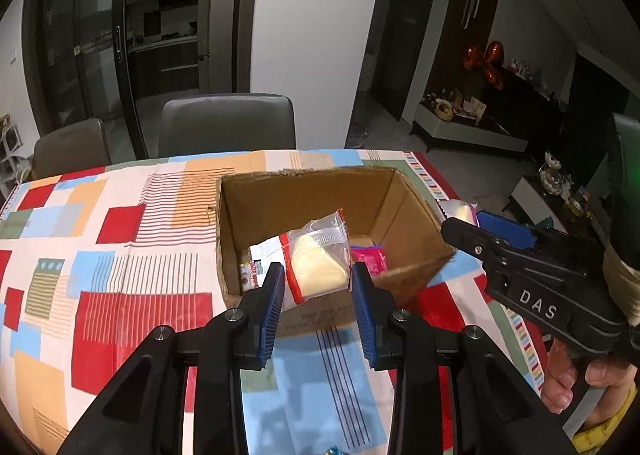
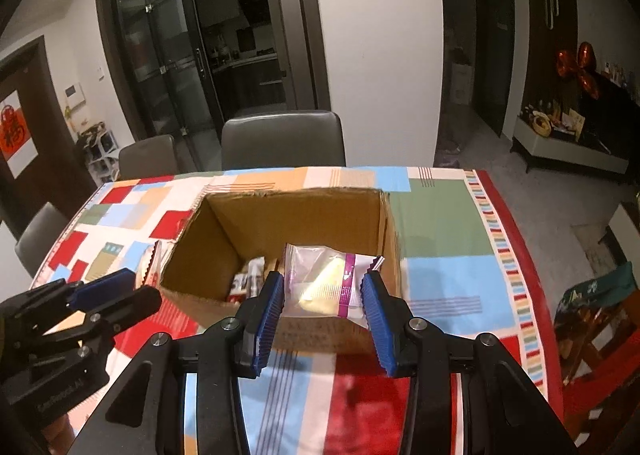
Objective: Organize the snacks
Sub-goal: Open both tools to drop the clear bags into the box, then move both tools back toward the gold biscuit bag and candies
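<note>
We read "DAS" in white caps on the black body of the right gripper [image 1: 464, 233], seen from the left wrist cam. On the left gripper [image 2: 106, 297], right wrist cam, there's faint lettering low on its body, too dim to read for sure. A red sign [image 2: 14, 133] w/ a Chinese character hangs on the dark door at far left. The cardboard box [image 2: 320, 333] has print on its front wall, blurred, illegible.

Snack packets [image 1: 256, 263] in box [image 1: 296, 191] on table [image 1: 120, 215], chairs [image 1: 228, 121] behind
</note>
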`<action>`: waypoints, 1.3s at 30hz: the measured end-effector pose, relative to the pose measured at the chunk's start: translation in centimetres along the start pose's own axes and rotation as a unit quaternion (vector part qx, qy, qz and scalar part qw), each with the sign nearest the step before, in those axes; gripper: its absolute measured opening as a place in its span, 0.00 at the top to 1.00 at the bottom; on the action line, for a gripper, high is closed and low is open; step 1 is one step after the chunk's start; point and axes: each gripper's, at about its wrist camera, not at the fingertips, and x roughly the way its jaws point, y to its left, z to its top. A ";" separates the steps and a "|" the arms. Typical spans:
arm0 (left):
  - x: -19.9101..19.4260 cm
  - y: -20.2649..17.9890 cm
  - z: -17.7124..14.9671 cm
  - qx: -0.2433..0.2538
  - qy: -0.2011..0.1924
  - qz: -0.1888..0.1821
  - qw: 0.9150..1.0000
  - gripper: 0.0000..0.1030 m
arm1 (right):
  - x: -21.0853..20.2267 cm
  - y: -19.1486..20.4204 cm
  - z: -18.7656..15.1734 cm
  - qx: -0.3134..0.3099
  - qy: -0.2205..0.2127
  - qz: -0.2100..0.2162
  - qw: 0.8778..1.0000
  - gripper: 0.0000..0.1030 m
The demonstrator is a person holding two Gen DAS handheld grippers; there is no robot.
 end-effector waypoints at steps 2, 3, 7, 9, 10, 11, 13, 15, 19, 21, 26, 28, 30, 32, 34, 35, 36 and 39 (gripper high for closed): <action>0.9 0.2 0.6 0.004 0.003 0.002 1.000 0.68 | 0.7 -0.1 0.4 0.000 0.001 0.002 1.000 0.59; 1.3 0.3 1.0 0.006 0.004 0.002 1.000 0.67 | 1.0 -0.1 0.6 0.000 0.001 0.000 1.000 0.59; 2.9 0.5 2.2 0.007 0.005 0.007 1.000 0.66 | 2.1 -0.3 1.1 -0.004 0.001 0.000 1.000 0.57; 3.8 0.9 2.8 -0.002 0.006 0.014 1.000 0.64 | 2.6 -0.4 1.4 -0.005 0.001 -0.003 1.000 0.55; 4.1 1.0 2.9 -0.004 0.005 0.017 1.000 0.59 | 2.9 -0.3 1.5 -0.009 0.001 -0.011 1.000 0.53; 4.3 1.1 3.1 -0.005 0.005 0.023 1.000 0.55 | 3.2 -0.2 1.6 -0.012 0.002 -0.020 1.000 0.46; 4.4 1.3 3.1 -0.008 0.005 0.031 0.999 0.49 | 3.4 -0.2 1.4 -0.021 -0.001 -0.032 0.999 0.44; 4.0 1.7 2.7 -0.016 0.006 0.029 0.999 0.46 | 3.3 -0.3 1.2 -0.022 0.000 -0.034 0.999 0.44; 2.3 1.8 1.3 -0.019 -0.003 0.036 0.999 0.42 | 2.1 -0.3 0.1 -0.026 -0.006 -0.028 0.999 0.44; 1.0 1.5 0.2 -0.010 -0.014 0.044 0.999 0.38 | 1.1 -0.1 -0.3 -0.031 -0.012 -0.021 0.999 0.44; -2.3 0.8 -2.2 0.008 -0.037 0.051 0.998 0.35 | -1.8 1.0 -2.6 -0.043 -0.028 0.004 0.999 0.39; -3.6 0.6 -3.3 0.010 -0.044 0.052 0.998 0.34 | -2.8 1.4 -3.6 -0.046 -0.033 0.014 0.998 0.38; -4.6 0.6 -4.3 0.010 -0.047 0.051 0.998 0.34 | -3.6 1.8 -4.5 -0.049 -0.034 0.023 0.998 0.38; -5.8 0.7 -5.4 0.012 -0.051 0.052 0.997 0.34 | -4.6 2.3 -5.6 -0.056 -0.035 0.032 0.997 0.38; -6.8 0.7 -6.5 0.014 -0.057 0.059 0.996 0.32 | -5.5 2.9 -6.5 -0.062 -0.037 0.038 0.997 0.38; -7.2 0.6 -7.1 0.016 -0.058 0.062 0.996 0.32 | -6.0 3.1 -7.1 -0.065 -0.039 0.040 0.996 0.37; -7.7 0.6 -7.8 0.019 -0.060 0.067 0.996 0.32 | -6.4 3.4 -7.6 -0.067 -0.041 0.042 0.996 0.33; -9.0 0.4 -9.7 0.026 -0.064 0.076 0.995 0.32 | -7.5 3.9 -9.3 -0.073 -0.047 0.051 0.995 0.32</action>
